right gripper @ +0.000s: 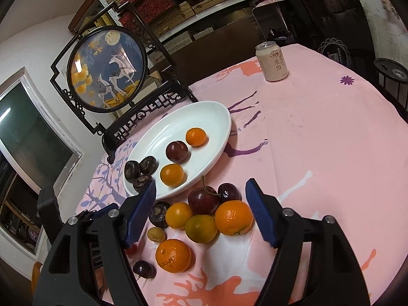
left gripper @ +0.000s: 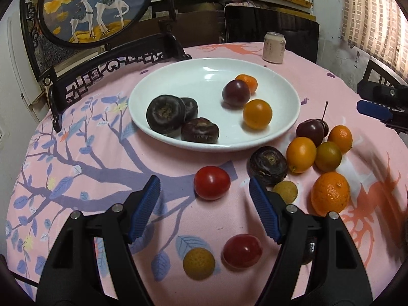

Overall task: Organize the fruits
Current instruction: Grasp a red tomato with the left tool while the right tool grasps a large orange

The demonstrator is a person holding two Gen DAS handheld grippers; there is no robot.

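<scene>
While the white plate [left gripper: 214,142] is sitting on the pink-clothed bench [left gripper: 102,153] holding three dark water chestnuts [left gripper: 165,113], a plum [left gripper: 236,93] and two small oranges [left gripper: 257,114], both grippers are hanging open with nothing between their fingers. The left gripper [left gripper: 205,211] is hovering on the near side of the plate, just behind a red cherry tomato [left gripper: 211,182]. The right gripper [right gripper: 201,214] is hovering over the loose pile beside the plate's near rim, where oranges [right gripper: 233,216], cherries [right gripper: 204,201] and a dark water chestnut [right gripper: 158,213] are lying close together. A drinks can [right gripper: 272,61] is standing beyond the plate.
</scene>
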